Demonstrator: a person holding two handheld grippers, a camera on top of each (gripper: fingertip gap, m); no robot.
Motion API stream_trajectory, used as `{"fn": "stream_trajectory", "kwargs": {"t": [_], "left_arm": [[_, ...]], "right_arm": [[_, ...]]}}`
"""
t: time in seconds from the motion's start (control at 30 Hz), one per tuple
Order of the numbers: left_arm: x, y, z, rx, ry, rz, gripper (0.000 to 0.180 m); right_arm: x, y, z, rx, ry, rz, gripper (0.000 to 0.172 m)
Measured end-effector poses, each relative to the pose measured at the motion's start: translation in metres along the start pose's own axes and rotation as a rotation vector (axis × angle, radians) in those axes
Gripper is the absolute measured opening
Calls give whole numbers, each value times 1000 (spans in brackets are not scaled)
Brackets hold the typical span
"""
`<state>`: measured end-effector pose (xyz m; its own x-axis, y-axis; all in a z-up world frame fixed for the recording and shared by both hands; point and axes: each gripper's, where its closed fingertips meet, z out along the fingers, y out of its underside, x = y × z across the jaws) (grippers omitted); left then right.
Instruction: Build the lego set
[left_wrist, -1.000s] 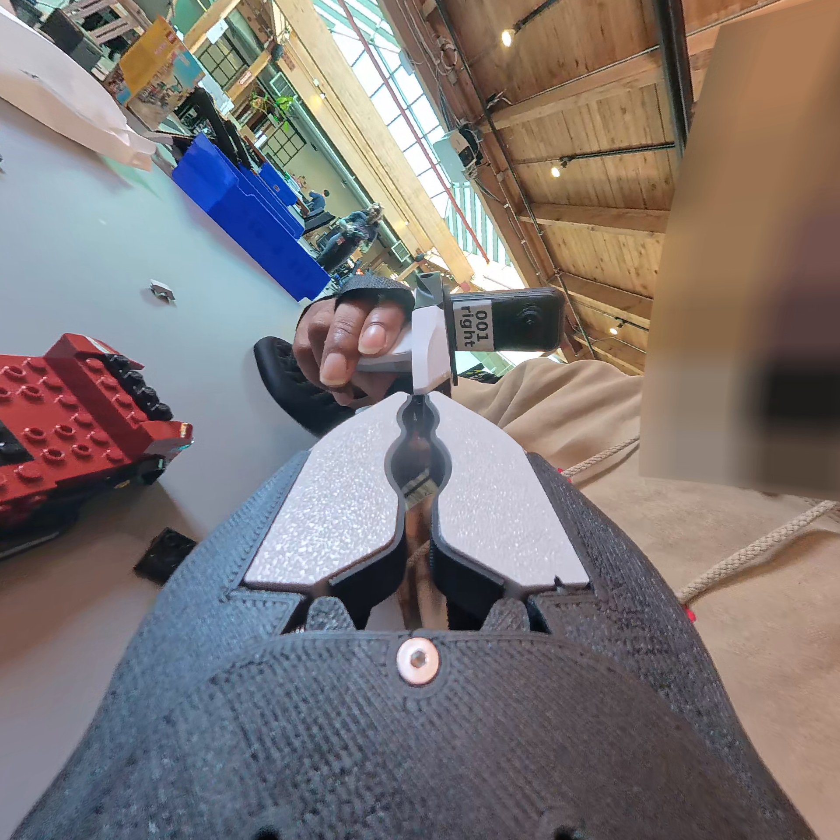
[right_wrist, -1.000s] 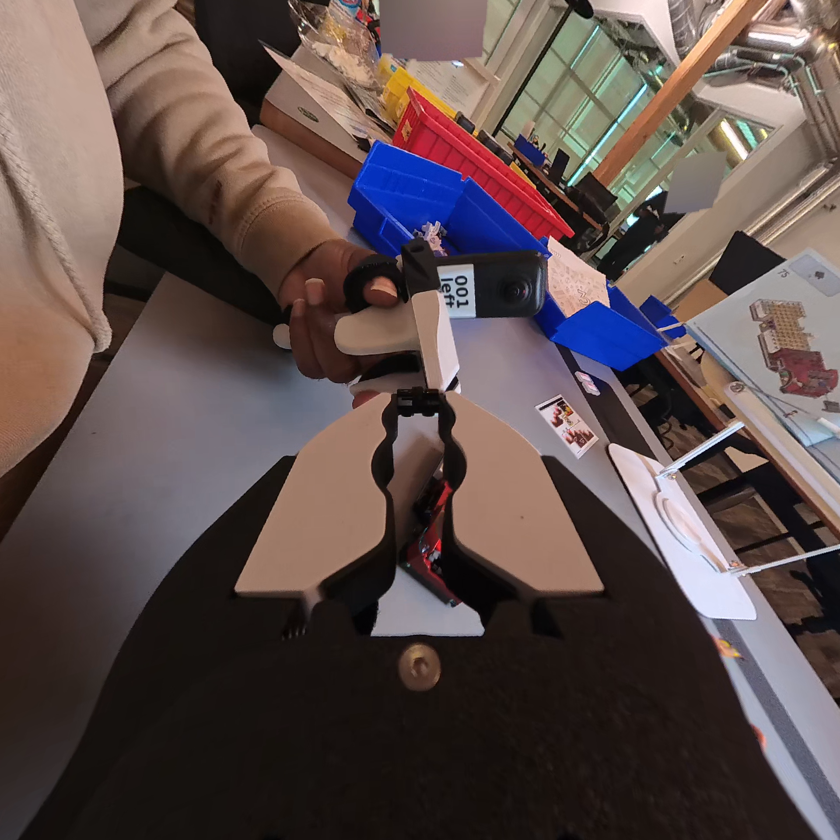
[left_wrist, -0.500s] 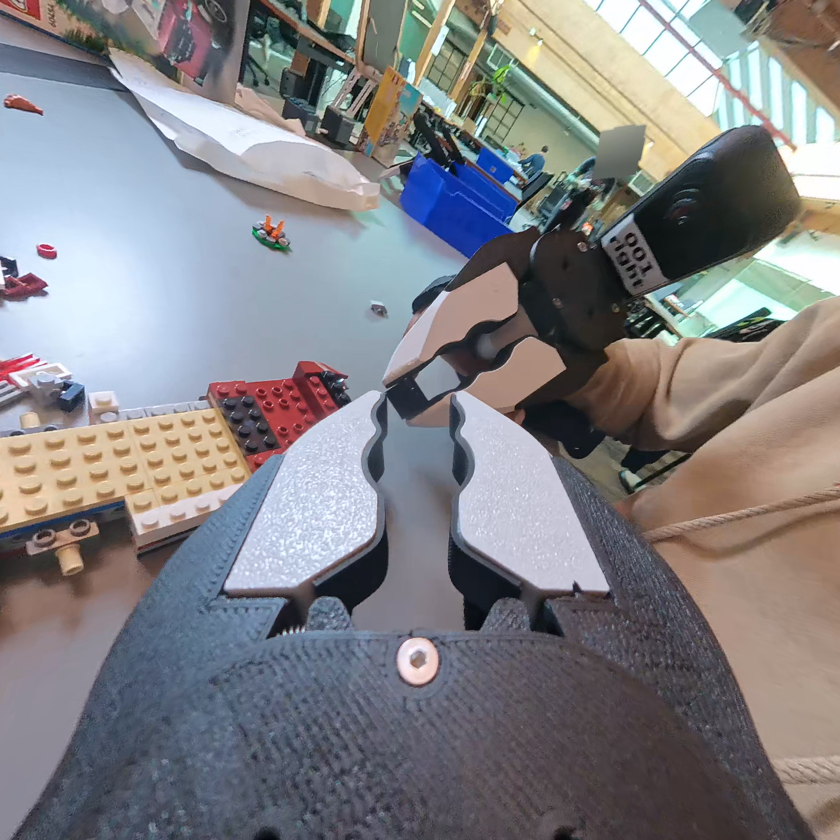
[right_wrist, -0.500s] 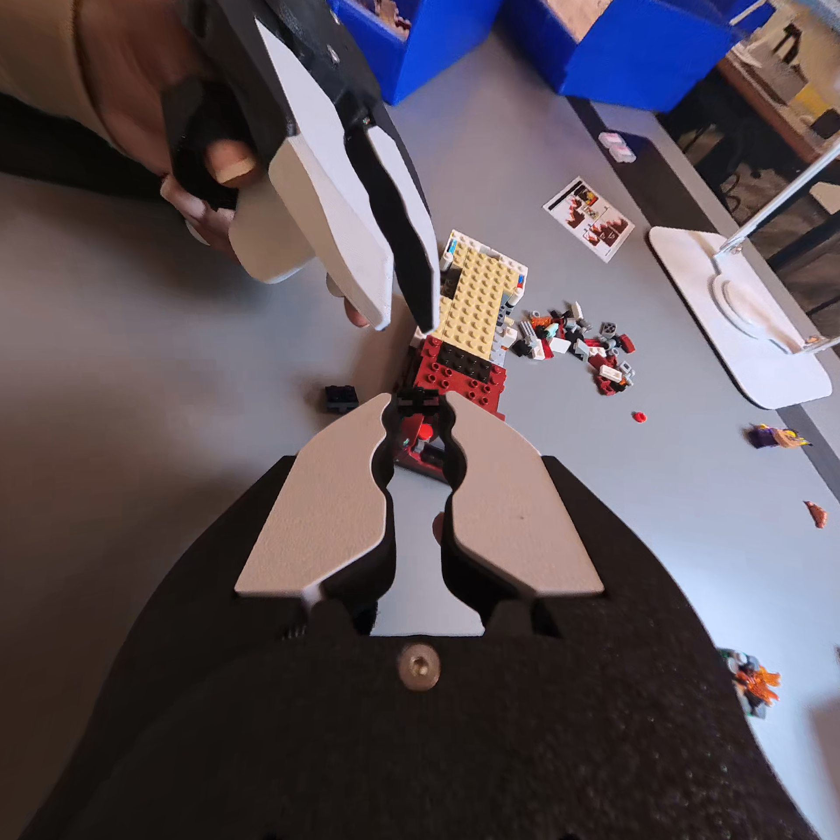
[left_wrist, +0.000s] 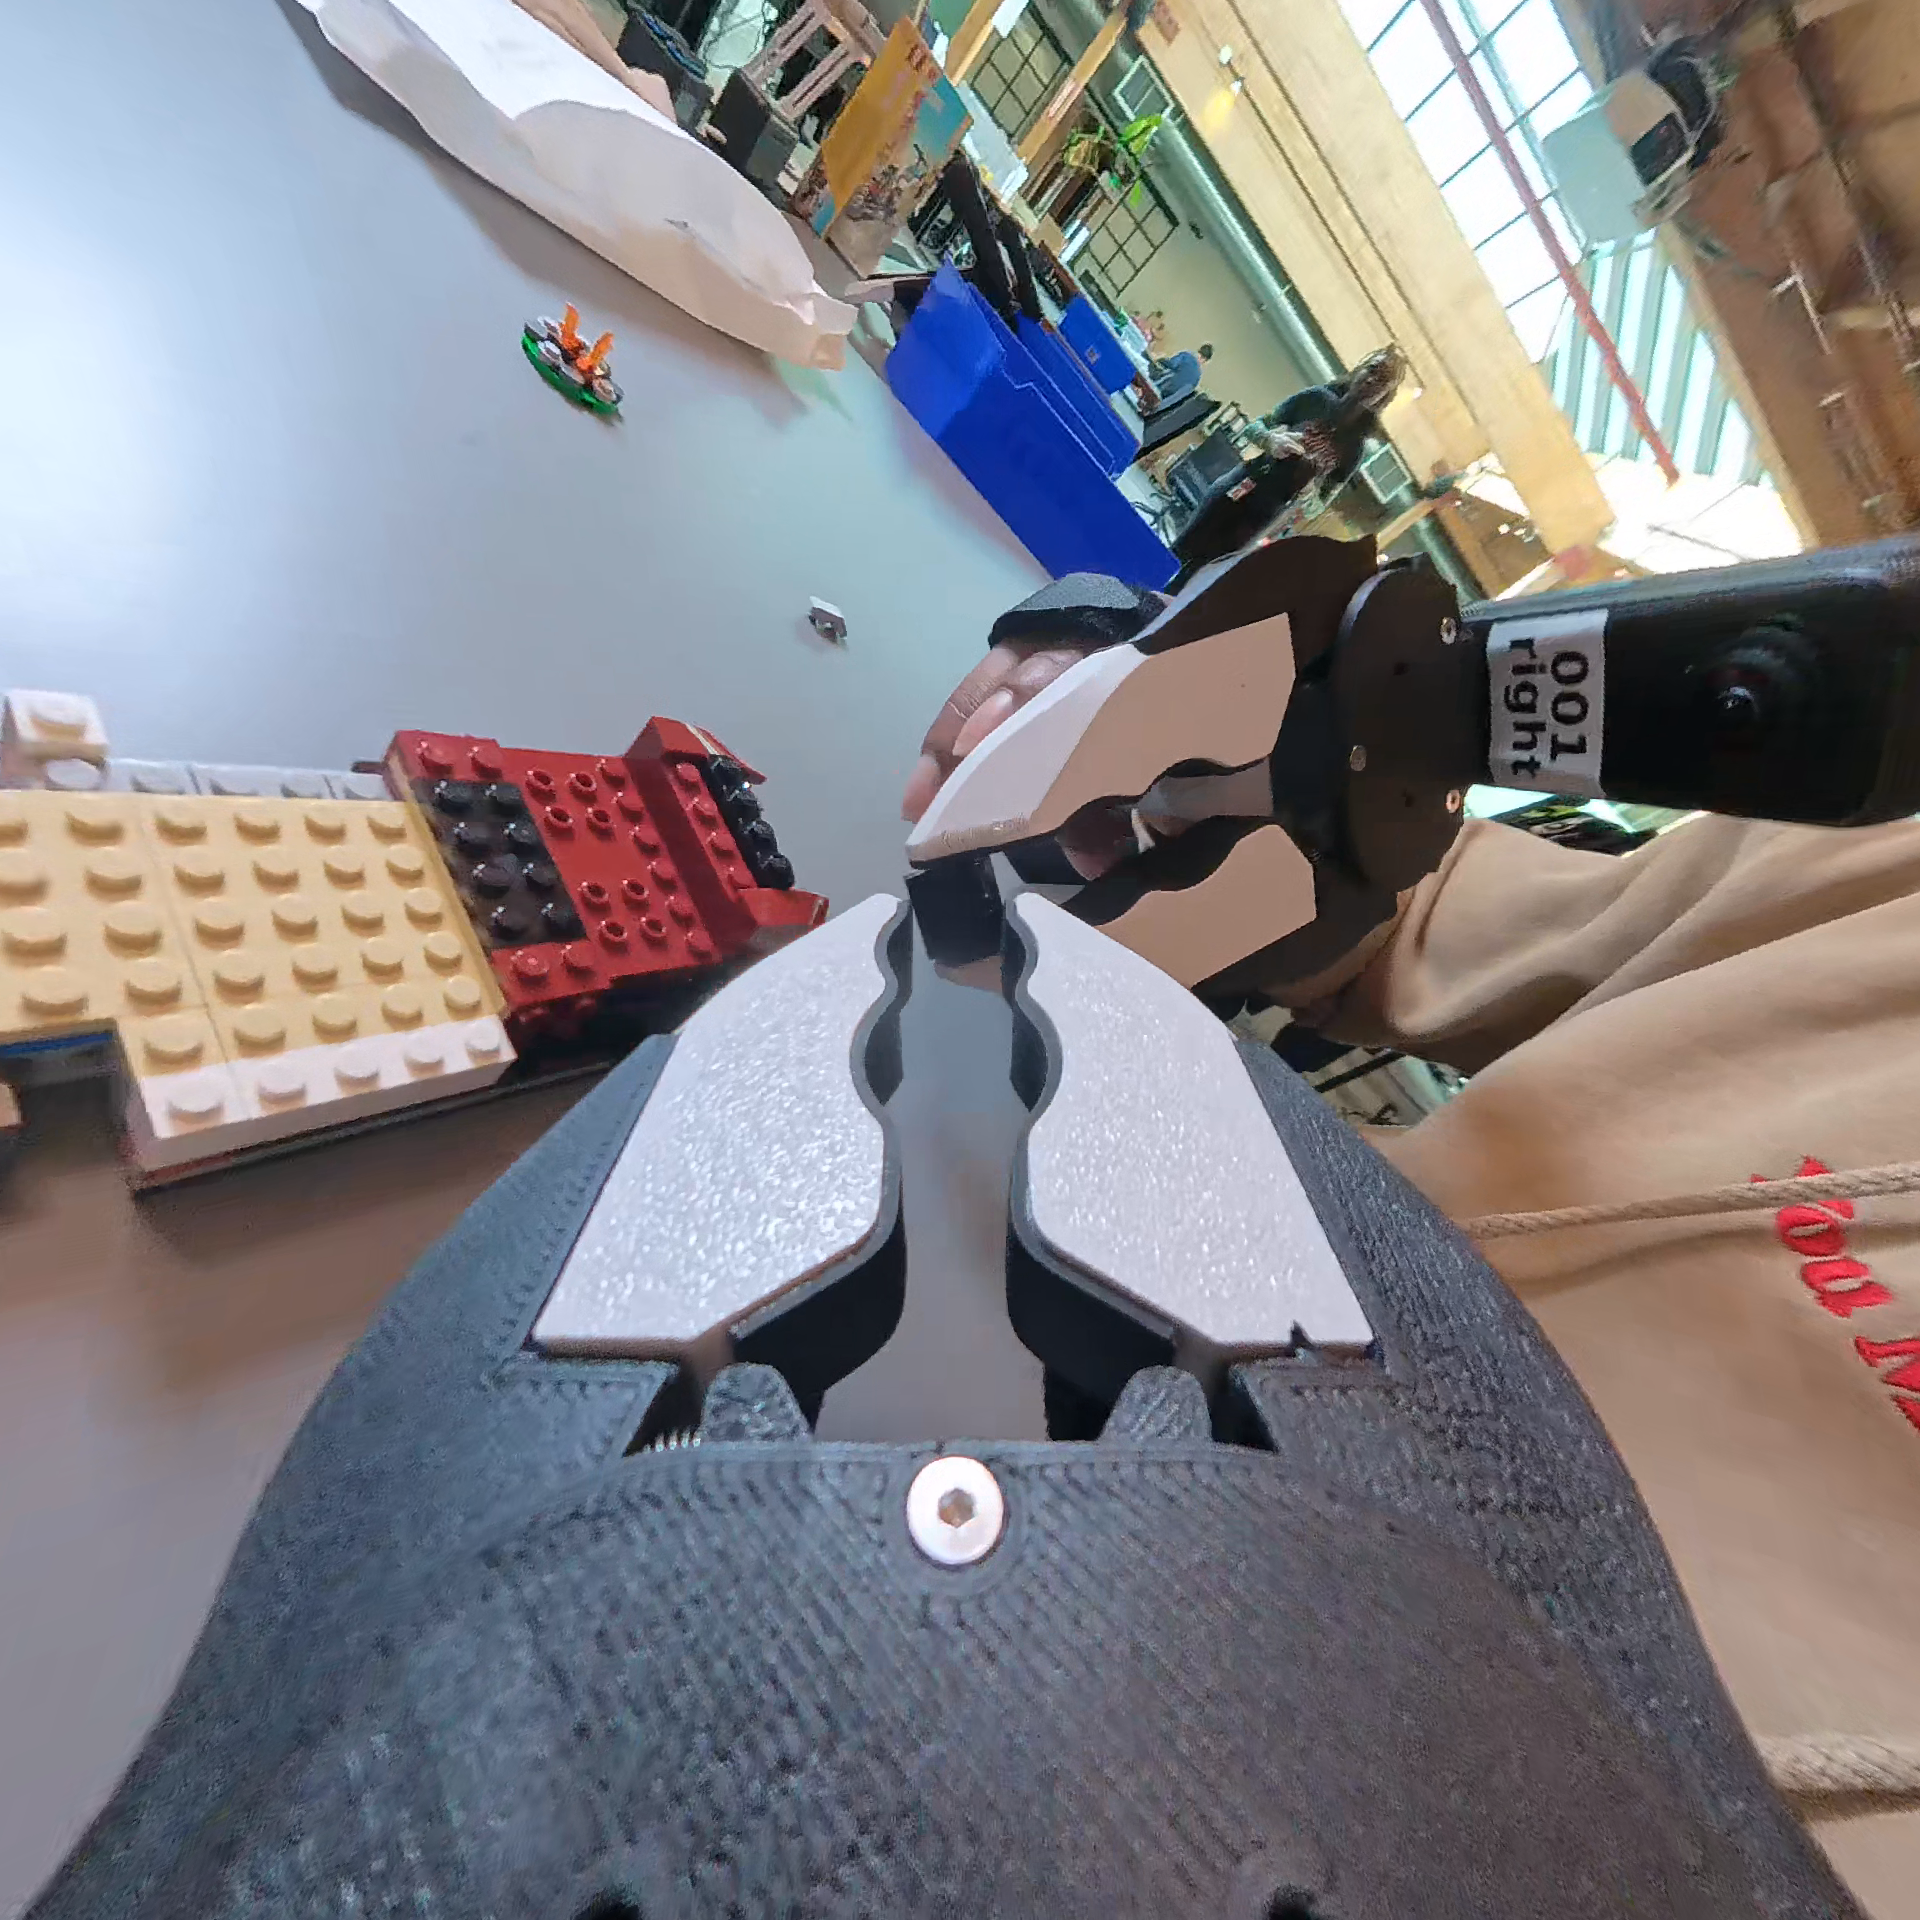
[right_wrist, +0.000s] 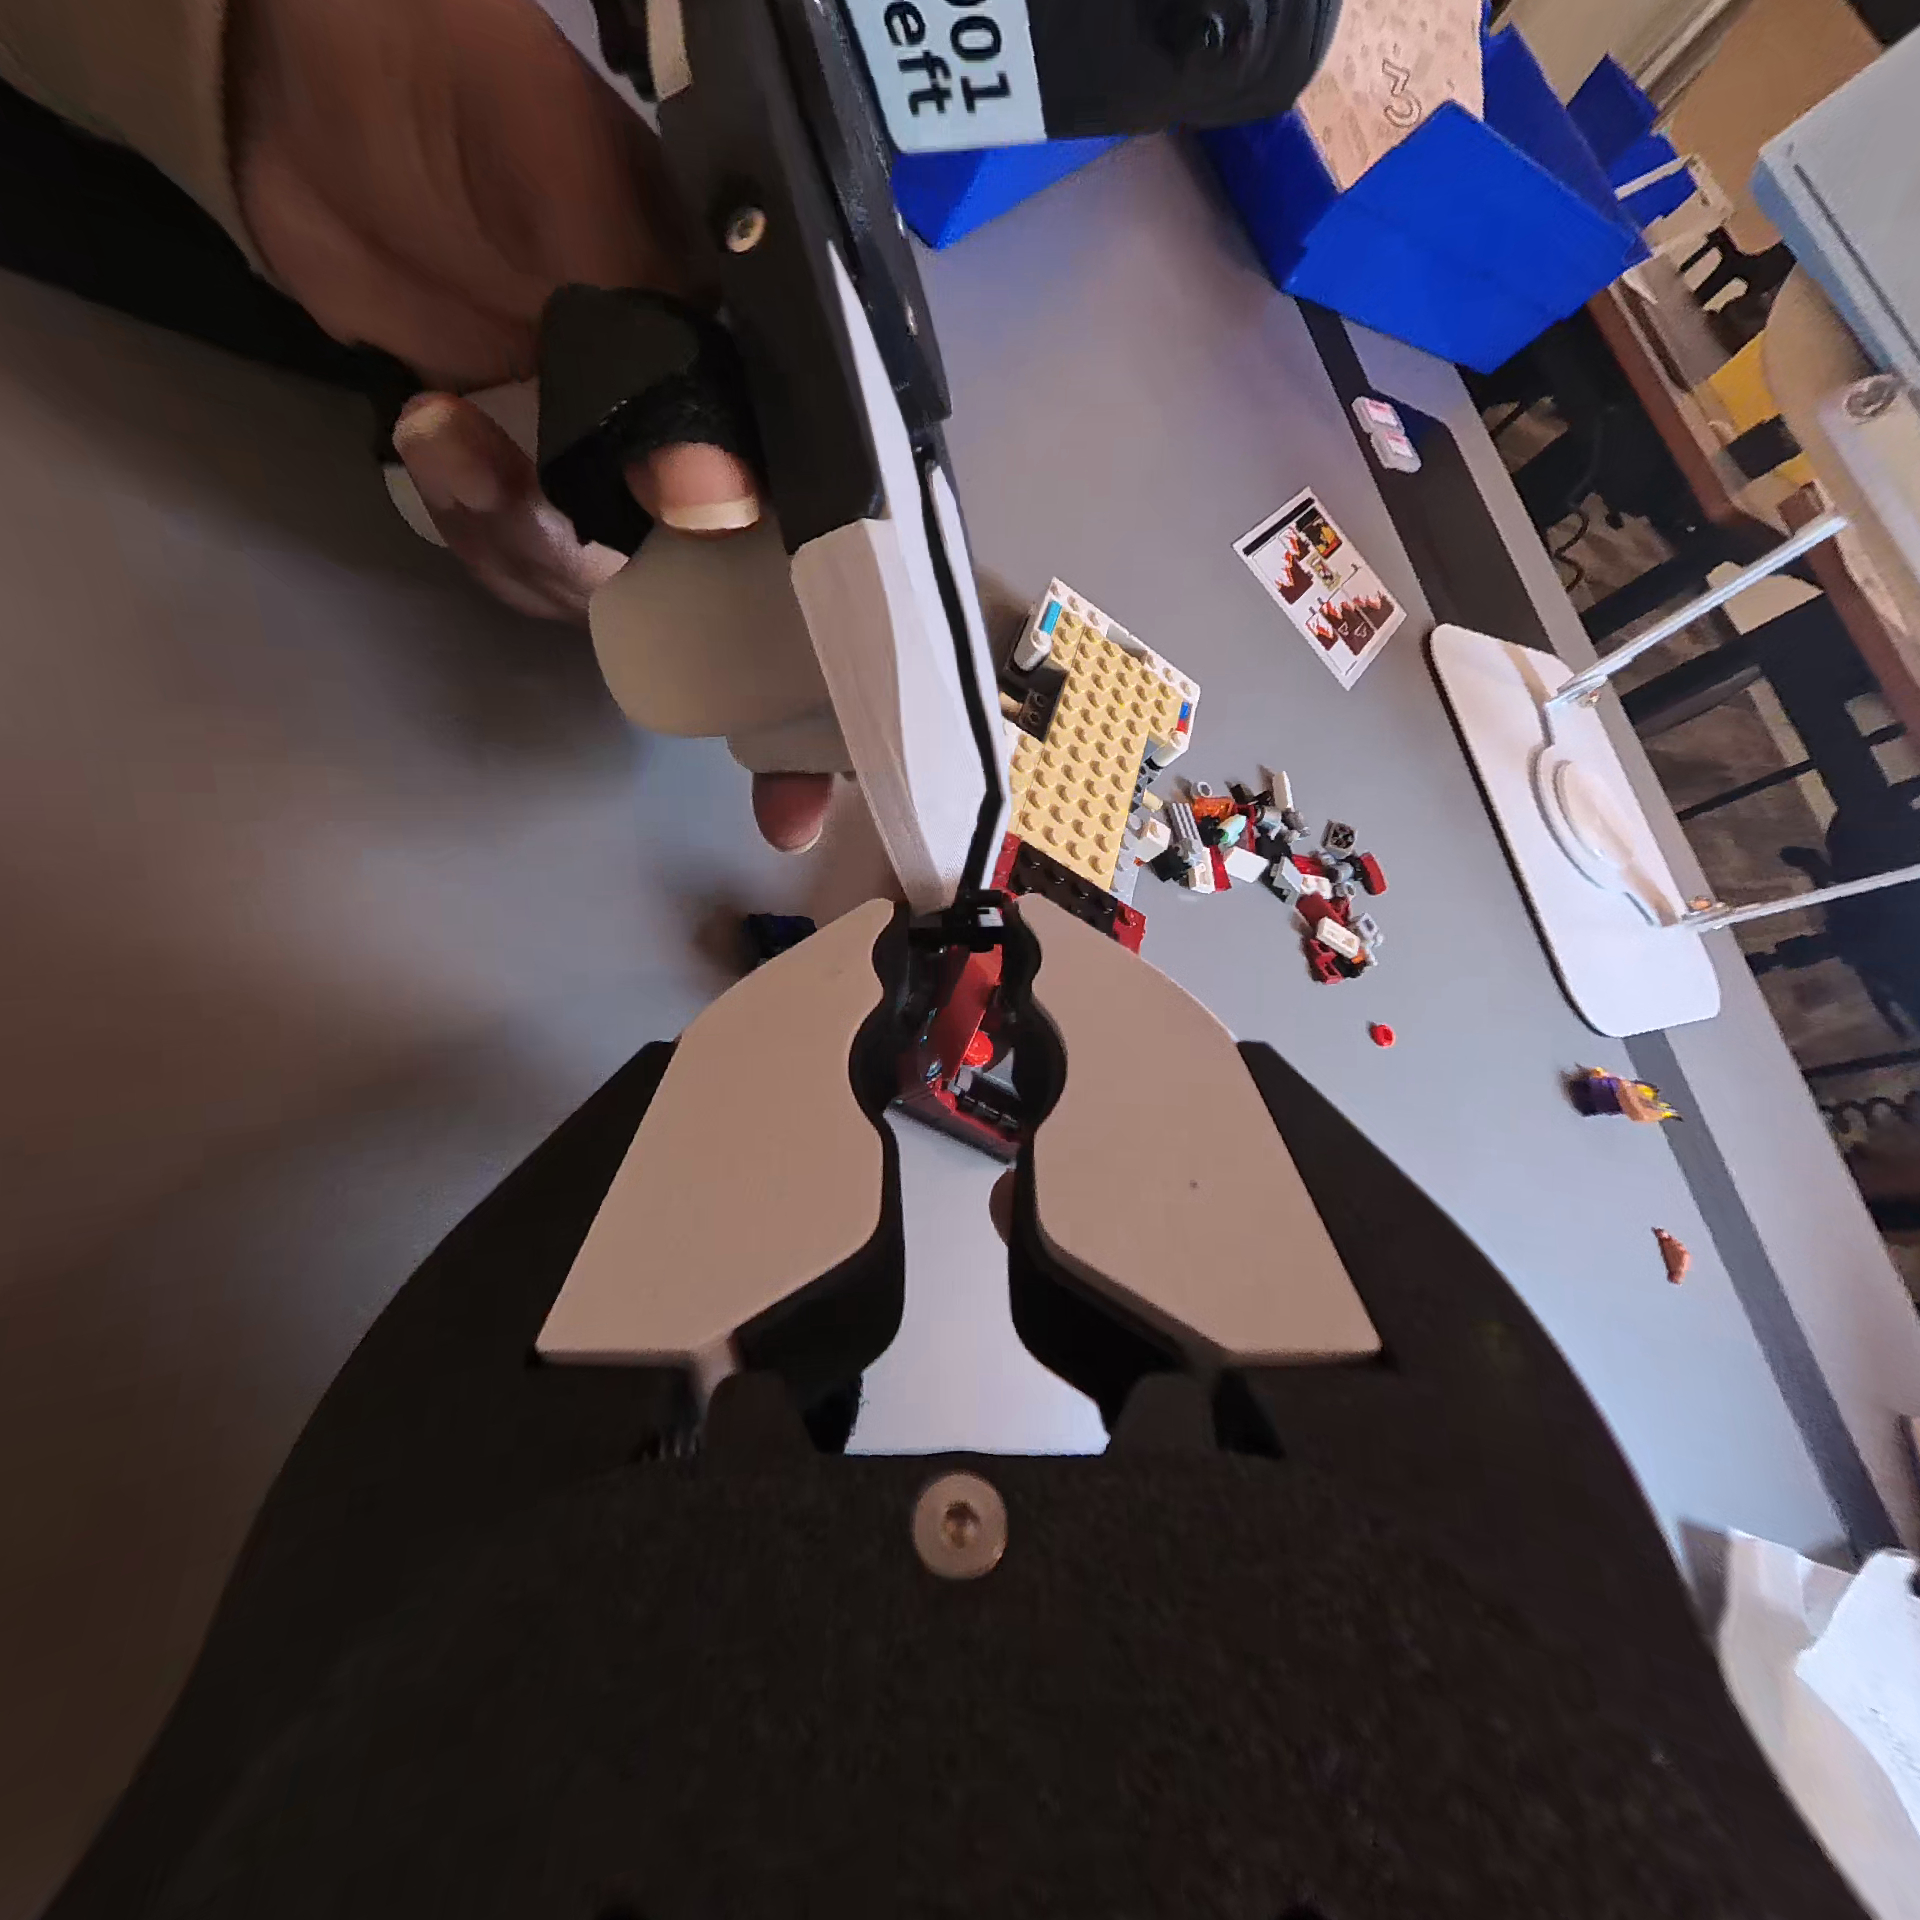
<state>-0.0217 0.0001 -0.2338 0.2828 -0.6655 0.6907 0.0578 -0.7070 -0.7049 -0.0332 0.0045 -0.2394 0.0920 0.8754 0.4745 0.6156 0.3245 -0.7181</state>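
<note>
Brick (left_wrist: 951, 920), small and black, sits off the desk (left_wrist: 312, 520) right at the tips of the left gripper (left_wrist: 956, 906), whose two pads close on its sides. The right gripper (right_wrist: 958, 912) clamps the same brick from across, one finger lying over its top in the left wrist view. With two grips on so small a piece, I judge the hold sound only if both pairs of pads stay square to the brick's faces and neither twists. Any skew would likely pop it loose over the desk. Just below and left of the left gripper lies the red model (left_wrist: 603, 862), with black studs on it and a tan plate (left_wrist: 208, 935) joined behind. Through the right gripper's gap its red nose shows underneath, on the desk as far as I can tell. A dark piece (right_wrist: 774, 930) lies just left of the right gripper, and a heap of loose pieces (right_wrist: 1278, 862) lies ahead to its right. Beyond that heap are a leaflet (right_wrist: 1320, 587) and a white base (right_wrist: 1579, 831). Farther ahead of the left gripper are a green and orange piece (left_wrist: 577, 364), a paper bag (left_wrist: 623, 177) and blue bins (left_wrist: 1018, 447). Half a second ago the left gripper stood wider with nothing between its fingers, and the right gripper hung just past its tips. Now it has narrowed onto the brick. A second ago both views were tipped up toward the room, with the model only at the edge of the left one.
</note>
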Motion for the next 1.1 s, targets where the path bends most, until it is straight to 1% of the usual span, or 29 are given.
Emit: {"fn": "stream_trajectory", "kwargs": {"t": [0.1,0.17,0.23,0.33,0.43,0.5,0.57,0.63,0.7,0.77,0.83,0.9,0.97,1.03,1.1], "left_arm": [[2,1,0,-13,18,-13,15],[7,-1,-2,4,81,-57,15],[19,-9,-6,51,208,-132,15],[40,-24,-17,127,448,-265,15],[53,-30,-22,153,566,-297,15],[58,-33,-24,169,603,-300,15],[61,-32,-25,163,626,-310,15],[62,-32,-25,161,637,-319,15],[61,-31,-24,161,622,-311,15],[54,-35,-24,190,560,-273,11],[38,-37,-22,201,391,-149,13],[26,-33,-20,153,218,17,19],[10,-26,-15,81,32,155,21],[4,-18,-11,28,-61,252,24],[4,-12,-7,-2,-84,285,23]], "right_arm": [[0,-2,-1,-4,33,-84,17],[0,-8,-4,40,40,-97,17],[1,-20,-10,134,30,-83,21],[2,-38,-21,287,-20,-40,29],[3,-51,-32,400,-50,-1,30],[6,-56,-35,436,-41,19,28],[9,-58,-37,450,-19,18,19],[9,-59,-38,453,-19,22,16],[9,-57,-37,437,-24,41,16],[13,-52,-34,383,-19,75,16],[16,-39,-27,269,-22,110,16],[18,-24,-20,156,-24,141,16],[16,-11,-13,56,-40,167,16],[12,-5,-8,10,-67,192,16],[8,-2,-4,-18,-89,213,16]]}}
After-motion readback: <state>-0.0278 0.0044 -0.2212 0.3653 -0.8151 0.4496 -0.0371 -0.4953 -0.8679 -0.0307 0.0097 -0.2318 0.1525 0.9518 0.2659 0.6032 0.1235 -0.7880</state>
